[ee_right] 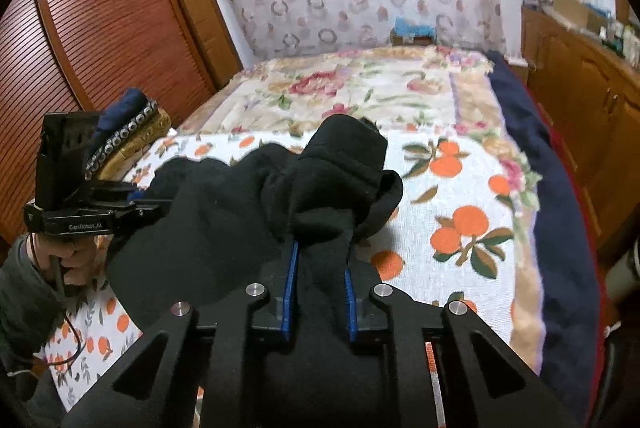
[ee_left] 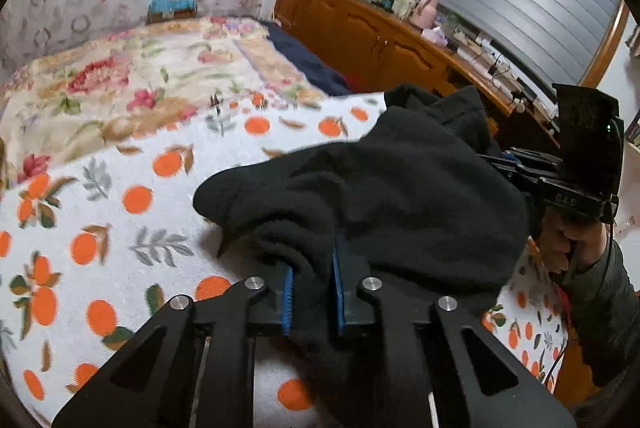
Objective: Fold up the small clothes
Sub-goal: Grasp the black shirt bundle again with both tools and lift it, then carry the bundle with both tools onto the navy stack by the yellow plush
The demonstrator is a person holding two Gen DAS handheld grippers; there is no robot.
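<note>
Both grippers clutch one black garment (ee_left: 400, 195), lifted just above the orange-print cloth (ee_left: 120, 228) at the near end of the bed. The left gripper (ee_left: 314, 292) pinches a fold between its blue pads (ee_left: 288, 292); the right gripper (ee_right: 318, 292) clamps another bunch. Seen from the left gripper, the other hand (ee_left: 576, 240) is at three o'clock. Folded clothes (ee_right: 128, 131) sit stacked at ten o'clock from the right gripper.
</note>
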